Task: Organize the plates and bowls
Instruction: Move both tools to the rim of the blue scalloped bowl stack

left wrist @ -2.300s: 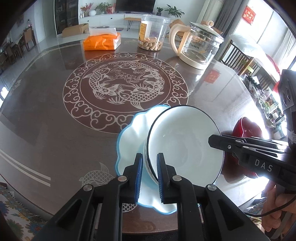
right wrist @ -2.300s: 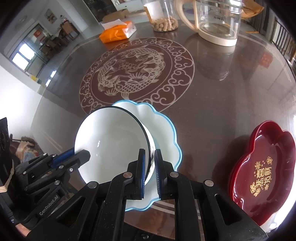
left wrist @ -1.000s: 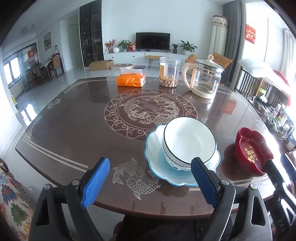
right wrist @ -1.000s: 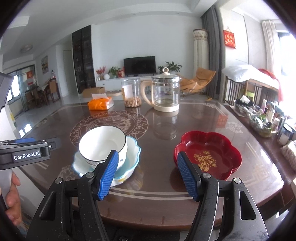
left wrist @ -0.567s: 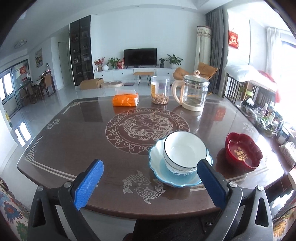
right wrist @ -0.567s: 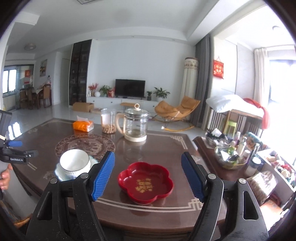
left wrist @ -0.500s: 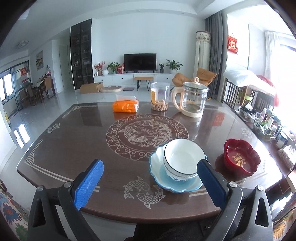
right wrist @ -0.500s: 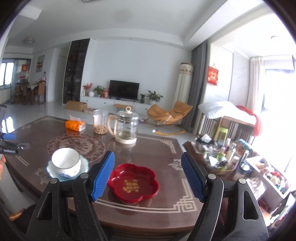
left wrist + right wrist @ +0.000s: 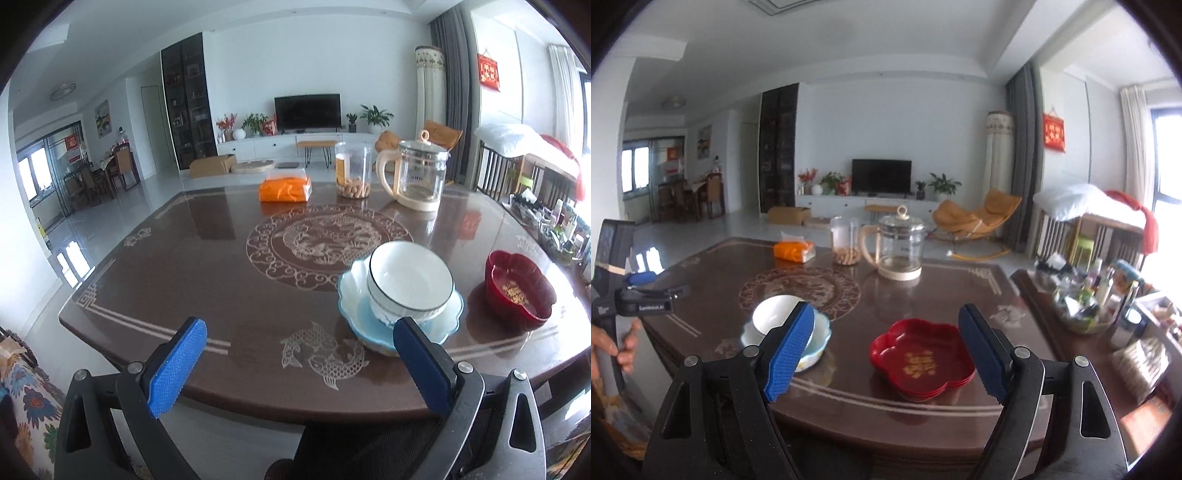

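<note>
Surface: a dark brown glossy dining table (image 9: 192,266) with a pale dragon medallion (image 9: 328,243) at its centre, paired fish near the front edge and pale border lines. It stands in an open living room with white walls, a wall-mounted television (image 9: 307,108), a dark shelving unit, potted plants, an orange lounge chair (image 9: 975,218) and a grey curtain.

Task items: a white bowl (image 9: 410,282) with a thin dark rim sits upright inside a pale blue scalloped plate (image 9: 369,325) near the table's front edge. Well to its right lies a stack of red flower-shaped plates (image 9: 921,356) with gold characters in the middle, not legible.

Other items at the far side: an orange tissue pack (image 9: 284,190), a clear jar (image 9: 352,171) of nuts and a glass kettle (image 9: 417,175).

Writing: a red wall hanging (image 9: 1054,133) bears unreadable characters; the label on the left tool body is too blurred to read.

Left gripper (image 9: 295,341): jaws wide, nothing between them. Right gripper (image 9: 886,326): jaws wide, have just been opening, nothing held. A hand (image 9: 613,350) grips the left tool's handle.
</note>
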{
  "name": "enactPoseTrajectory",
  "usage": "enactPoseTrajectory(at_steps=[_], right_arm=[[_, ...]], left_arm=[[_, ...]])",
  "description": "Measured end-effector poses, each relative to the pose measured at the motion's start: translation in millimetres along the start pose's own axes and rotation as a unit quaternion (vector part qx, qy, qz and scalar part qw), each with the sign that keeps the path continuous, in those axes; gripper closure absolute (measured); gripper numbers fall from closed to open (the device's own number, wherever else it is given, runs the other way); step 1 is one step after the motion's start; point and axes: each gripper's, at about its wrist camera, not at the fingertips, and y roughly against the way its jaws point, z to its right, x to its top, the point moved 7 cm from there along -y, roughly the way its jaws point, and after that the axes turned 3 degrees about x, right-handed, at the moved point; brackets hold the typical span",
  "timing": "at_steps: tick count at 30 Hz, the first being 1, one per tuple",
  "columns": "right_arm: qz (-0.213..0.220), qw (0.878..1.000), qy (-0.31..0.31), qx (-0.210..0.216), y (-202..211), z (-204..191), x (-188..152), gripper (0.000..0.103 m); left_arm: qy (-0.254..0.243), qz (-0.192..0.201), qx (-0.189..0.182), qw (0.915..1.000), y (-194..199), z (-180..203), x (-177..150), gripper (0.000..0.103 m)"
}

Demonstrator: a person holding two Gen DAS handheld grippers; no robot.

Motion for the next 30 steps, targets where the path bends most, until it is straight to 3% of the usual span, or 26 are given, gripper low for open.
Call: enactPoseTrajectory(at_steps=[3, 8, 14, 30], right_arm=[[-0.069, 0.996, -0.046, 0.037, -48.5, -22.5, -42.0, 0.02], [-0.116, 0.992, -0.017, 0.042, -74.1, -45.8, -69.3, 0.02], [-0.119, 0.992, 0.016, 0.034, -76.3, -54.4, -70.9, 0.02], [-0.144, 0.989, 0.024, 0.019, -88.0, -58.0, -75.2, 0.02]], left_arm=[[0.006, -0.02, -0.015, 0.9997, -8.6, 5.8, -10.5, 0.002], [-0.016, -0.019, 0.005, 0.9997, -22.3, 12.4, -14.4, 0.002], [-0.016, -0.051, 0.001, 0.9986, -43.6, 14.9, -23.2, 0.002], [0.005, -0.102, -0.01, 0.9948, -79.1, 3.0, -39.5, 0.002]])
